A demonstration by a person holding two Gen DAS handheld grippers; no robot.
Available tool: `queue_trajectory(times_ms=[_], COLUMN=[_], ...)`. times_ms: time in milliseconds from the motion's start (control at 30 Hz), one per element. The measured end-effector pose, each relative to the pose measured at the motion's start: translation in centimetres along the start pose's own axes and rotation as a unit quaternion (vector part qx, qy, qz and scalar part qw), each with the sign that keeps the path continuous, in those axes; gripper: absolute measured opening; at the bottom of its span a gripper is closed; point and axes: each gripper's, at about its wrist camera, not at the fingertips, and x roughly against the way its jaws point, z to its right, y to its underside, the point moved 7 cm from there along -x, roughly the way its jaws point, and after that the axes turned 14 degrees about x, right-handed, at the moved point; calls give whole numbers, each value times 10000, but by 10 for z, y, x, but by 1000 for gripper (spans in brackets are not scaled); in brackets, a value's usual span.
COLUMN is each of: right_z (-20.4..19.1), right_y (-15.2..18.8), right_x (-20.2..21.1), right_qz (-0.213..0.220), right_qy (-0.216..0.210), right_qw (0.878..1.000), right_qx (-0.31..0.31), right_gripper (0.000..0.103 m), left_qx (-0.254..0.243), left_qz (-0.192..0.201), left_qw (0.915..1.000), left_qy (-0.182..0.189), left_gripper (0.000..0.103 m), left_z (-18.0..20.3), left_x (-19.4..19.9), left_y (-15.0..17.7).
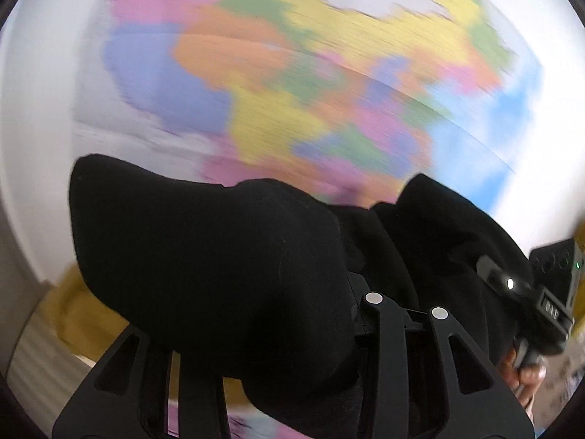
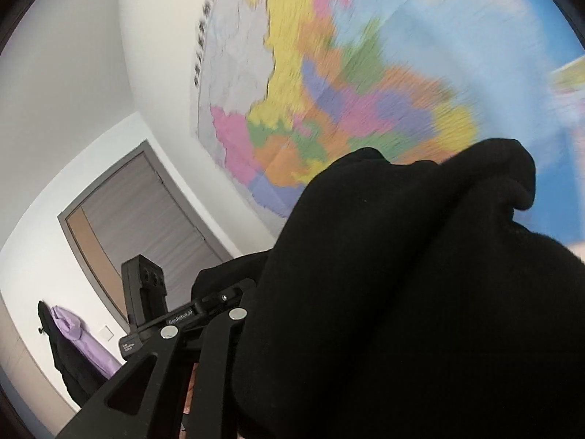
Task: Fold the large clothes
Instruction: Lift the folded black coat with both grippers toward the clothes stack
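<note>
A black garment (image 1: 204, 256) hangs bunched in the air in front of a wall map. In the left wrist view it drapes over my left gripper (image 1: 310, 274) and hides the left finger and both tips; the jaws are closed on a fold of it. My right gripper (image 1: 512, 285) shows at the right edge, pinching the same cloth, with a hand (image 1: 526, 373) below it. In the right wrist view the black garment (image 2: 402, 292) covers my right gripper (image 2: 310, 274), which is shut on it. The left gripper's body (image 2: 146, 292) sits close on the left, its tips buried in cloth.
A large coloured map (image 1: 310, 84) fills the white wall straight ahead, blurred by motion. A grey door (image 2: 146, 212) stands to the left, with purple and black clothes (image 2: 73, 336) hanging beside it. Something mustard-yellow (image 1: 73, 314) lies low on the left.
</note>
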Motion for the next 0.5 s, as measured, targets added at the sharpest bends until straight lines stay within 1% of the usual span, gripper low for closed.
queue_trajectory(times_ms=[33, 167, 200, 267, 300, 367, 400, 433, 467, 500], right_z=[1, 3, 5, 11, 17, 30, 39, 46, 53, 59], right_y=[0, 9, 15, 38, 52, 87, 113, 134, 153, 171], right_x=[-26, -98, -109, -138, -147, -165, -174, -179, -182, -182], right_qz=[-87, -164, -161, -297, -394, -811, -1116, -1356, -1590, -1757], right_qy=[-140, -250, -268, -281, -245, -170, -103, -61, 3, 82], right_qw=[9998, 9995, 9995, 9992, 9989, 9964, 9933, 9901, 9864, 9832], right_qx=[-101, -86, -99, -33, -57, -155, -268, -361, -426, -486], right_gripper=[19, 19, 19, 18, 18, 18, 18, 19, 20, 22], left_qx=[37, 307, 345, 431, 457, 493, 529, 563, 634, 739], left_qz=[108, 432, 511, 751, 774, 632, 437, 213, 67, -68], left_qw=[9997, 9963, 9950, 9908, 9901, 9891, 9890, 9877, 9860, 9844], left_qy=[-193, -679, -782, -1044, -1081, -1233, -1308, -1444, -1540, -1594], left_gripper=[36, 36, 36, 36, 36, 36, 36, 37, 38, 43], left_z=[-18, -81, -98, -132, -146, -179, -198, -218, -232, -248], left_x=[-4, -16, -22, -34, -40, -58, -71, -86, -94, -101], left_y=[-13, -50, -57, -62, -60, -44, -30, -13, -1, 14])
